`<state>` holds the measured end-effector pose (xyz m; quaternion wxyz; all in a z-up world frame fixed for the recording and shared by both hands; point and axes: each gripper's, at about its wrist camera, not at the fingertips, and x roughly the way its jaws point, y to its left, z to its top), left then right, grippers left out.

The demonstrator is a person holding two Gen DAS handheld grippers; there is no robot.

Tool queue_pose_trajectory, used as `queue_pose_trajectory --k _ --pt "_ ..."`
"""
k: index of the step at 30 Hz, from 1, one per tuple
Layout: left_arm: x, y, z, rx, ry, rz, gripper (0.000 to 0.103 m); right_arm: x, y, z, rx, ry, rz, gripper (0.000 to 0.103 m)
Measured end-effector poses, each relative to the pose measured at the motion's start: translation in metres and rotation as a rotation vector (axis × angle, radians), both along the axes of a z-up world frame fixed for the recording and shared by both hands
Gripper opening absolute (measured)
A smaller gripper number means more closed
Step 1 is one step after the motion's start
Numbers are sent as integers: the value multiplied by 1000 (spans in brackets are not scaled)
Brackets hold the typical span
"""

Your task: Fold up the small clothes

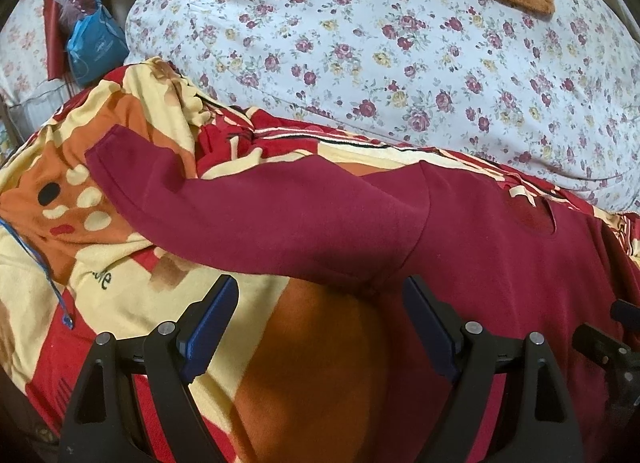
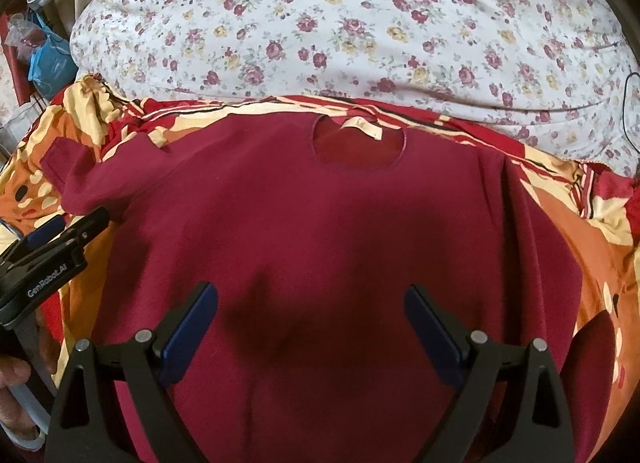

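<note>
Left gripper [image 1: 320, 323] wide open, holding nothing, hovering just near of the sleeve [image 1: 240, 215] where it meets the body. Right gripper [image 2: 312, 327] also wide, empty, over the lower middle of the shirt [image 2: 320, 223]. Shirt lies flat, front up, collar [image 2: 360, 143] far, on the blanket [image 1: 120, 303], floral quilt [image 2: 360, 23] beyond. Left sleeve is spread out to the far left. Likely first fold: pinch sleeve near cuff [image 1: 104, 155], carry it right across the chest, keep the body from dragging.
</note>
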<state>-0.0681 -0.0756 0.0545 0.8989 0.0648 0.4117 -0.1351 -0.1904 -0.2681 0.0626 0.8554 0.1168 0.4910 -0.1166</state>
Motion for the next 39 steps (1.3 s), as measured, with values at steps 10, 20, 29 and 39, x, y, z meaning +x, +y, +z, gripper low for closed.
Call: queue_pose_trajectory --k 10,20,29,39 --pt "16 30 6 -20 6 109 74 8 4 -3 33 4 18 97" --pt "72 88 18 16 30 329 72 14 8 -4 49 18 50 97" --pt "148 123 -6 58 88 453 58 15 7 -16 87 62 62 97" --pt "184 138 -35 84 117 523 47 16 6 -20 103 87 75 97"
